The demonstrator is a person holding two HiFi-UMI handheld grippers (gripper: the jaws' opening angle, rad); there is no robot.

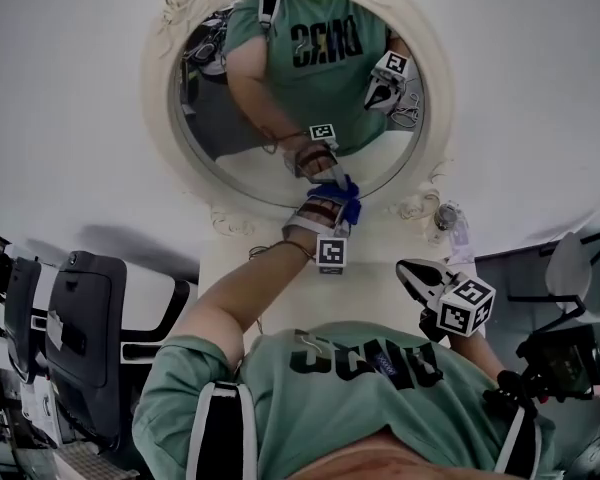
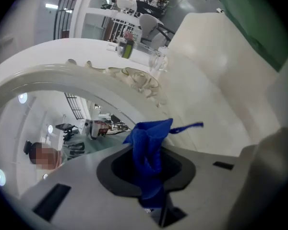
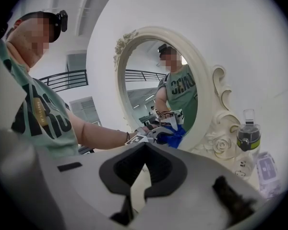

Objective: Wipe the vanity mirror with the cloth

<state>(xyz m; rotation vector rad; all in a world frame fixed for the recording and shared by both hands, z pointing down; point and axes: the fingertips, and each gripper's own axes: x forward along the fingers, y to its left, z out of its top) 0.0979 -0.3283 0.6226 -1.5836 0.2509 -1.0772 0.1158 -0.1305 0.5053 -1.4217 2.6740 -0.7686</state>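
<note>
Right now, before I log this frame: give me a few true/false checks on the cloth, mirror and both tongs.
1. The left tongs are shut on a blue cloth. True.
2. The cloth is at the top of the mirror. False: it is at the mirror's lower edge, by the frame.
3. The right tongs hold a bottle. False: they are shut on nothing and are held back from the mirror.
4. A bottle stands beside the mirror's frame. True.
</note>
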